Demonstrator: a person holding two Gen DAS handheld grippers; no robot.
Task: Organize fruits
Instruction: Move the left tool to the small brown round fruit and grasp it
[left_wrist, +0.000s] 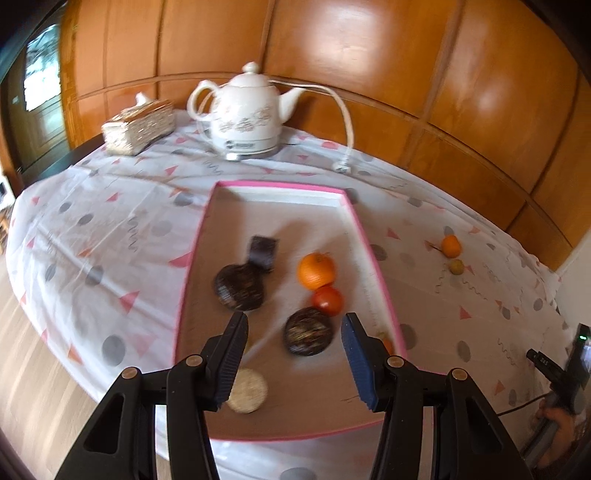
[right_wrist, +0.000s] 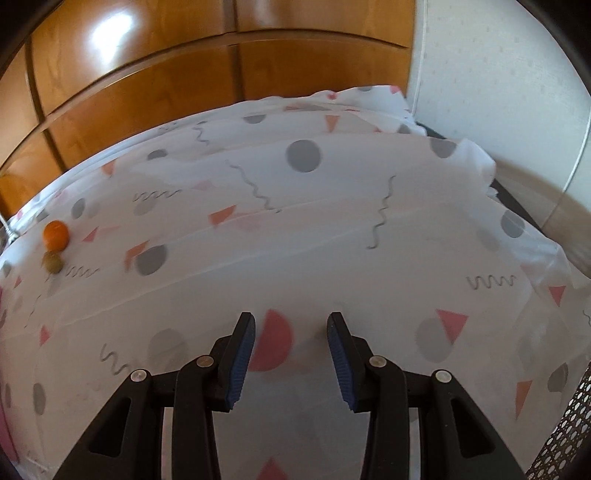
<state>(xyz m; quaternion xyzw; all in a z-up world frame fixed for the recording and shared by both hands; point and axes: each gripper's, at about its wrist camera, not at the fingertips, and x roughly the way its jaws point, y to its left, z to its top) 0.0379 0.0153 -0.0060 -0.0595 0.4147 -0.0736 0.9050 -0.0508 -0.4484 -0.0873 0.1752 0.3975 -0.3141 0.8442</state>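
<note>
A pink-rimmed tray (left_wrist: 369, 240) lies on the patterned tablecloth. In it sit an orange (left_wrist: 316, 271), a red fruit (left_wrist: 328, 301), two dark round pieces (left_wrist: 238, 288) (left_wrist: 307, 331), a dark square piece (left_wrist: 263, 252) and a pale disc (left_wrist: 246, 390). My left gripper (left_wrist: 293, 328) hovers open over the tray's near end, nothing between its fingers. Out on the cloth to the right lie a small orange (left_wrist: 451, 246) (right_wrist: 56, 233) and a greenish fruit (left_wrist: 456, 266) (right_wrist: 52, 262). My right gripper (right_wrist: 291, 328) is open and empty above bare cloth, well right of those two fruits.
A white teapot (left_wrist: 248, 114) with a cord and plug (left_wrist: 341, 167) stands at the back, a tissue box (left_wrist: 139, 126) to its left. Wooden panels back the table. A hand holding the other gripper (left_wrist: 561, 373) shows at lower right. Mesh (right_wrist: 565, 424) sits at the right edge.
</note>
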